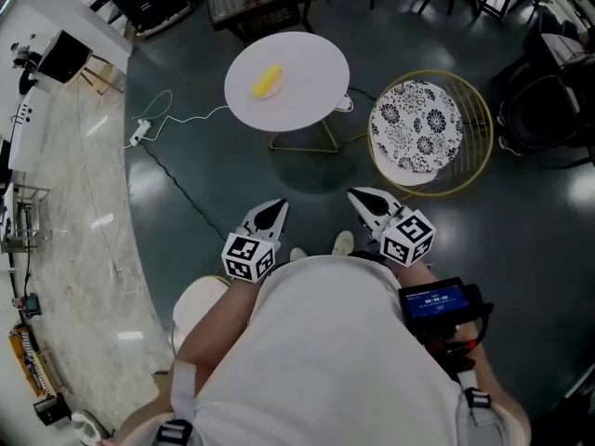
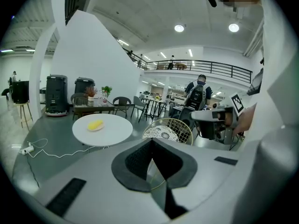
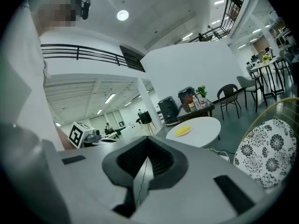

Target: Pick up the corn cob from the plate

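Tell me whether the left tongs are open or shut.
Shut. The left tongs are closed tip to tip, with nothing between them.

head view looks steeply down; both gripper views face the distant table (image 1: 307, 86) all share.
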Demonstrator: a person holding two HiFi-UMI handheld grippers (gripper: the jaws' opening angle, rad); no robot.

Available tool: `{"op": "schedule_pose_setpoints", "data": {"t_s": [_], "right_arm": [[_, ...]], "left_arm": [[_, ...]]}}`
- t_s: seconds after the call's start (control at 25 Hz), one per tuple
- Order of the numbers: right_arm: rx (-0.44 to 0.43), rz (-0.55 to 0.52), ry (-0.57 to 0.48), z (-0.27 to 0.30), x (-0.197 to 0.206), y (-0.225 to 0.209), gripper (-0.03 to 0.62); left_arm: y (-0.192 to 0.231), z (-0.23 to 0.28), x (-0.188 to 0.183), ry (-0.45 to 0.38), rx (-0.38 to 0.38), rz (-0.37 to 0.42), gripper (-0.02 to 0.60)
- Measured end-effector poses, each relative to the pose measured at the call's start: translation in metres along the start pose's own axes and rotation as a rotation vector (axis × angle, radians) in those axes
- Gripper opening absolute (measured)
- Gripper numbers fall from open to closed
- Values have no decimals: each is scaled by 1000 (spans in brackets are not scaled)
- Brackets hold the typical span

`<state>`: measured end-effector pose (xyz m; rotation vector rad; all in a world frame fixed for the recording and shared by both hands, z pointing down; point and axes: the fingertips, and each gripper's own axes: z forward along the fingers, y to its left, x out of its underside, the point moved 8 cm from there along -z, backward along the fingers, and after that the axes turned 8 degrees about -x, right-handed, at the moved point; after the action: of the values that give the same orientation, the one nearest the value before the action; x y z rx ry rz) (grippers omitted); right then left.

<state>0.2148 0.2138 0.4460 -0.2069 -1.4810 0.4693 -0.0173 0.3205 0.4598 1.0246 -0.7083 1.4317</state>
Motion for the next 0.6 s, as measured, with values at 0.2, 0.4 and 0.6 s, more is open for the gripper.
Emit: {"op": "schedule_pose_setpoints", "data": {"t_s": [0.2, 0.4, 0.6], "right_arm": [[25, 0, 7, -2, 7, 30, 8], [48, -4, 9, 11, 17, 41, 8], [67, -4, 7, 25, 19, 51, 8]], "left_arm": [[-2, -24, 8, -14, 17, -6, 6], [11, -28, 15, -30, 39, -6, 6], [24, -33, 14, -32, 67, 4, 6]]}}
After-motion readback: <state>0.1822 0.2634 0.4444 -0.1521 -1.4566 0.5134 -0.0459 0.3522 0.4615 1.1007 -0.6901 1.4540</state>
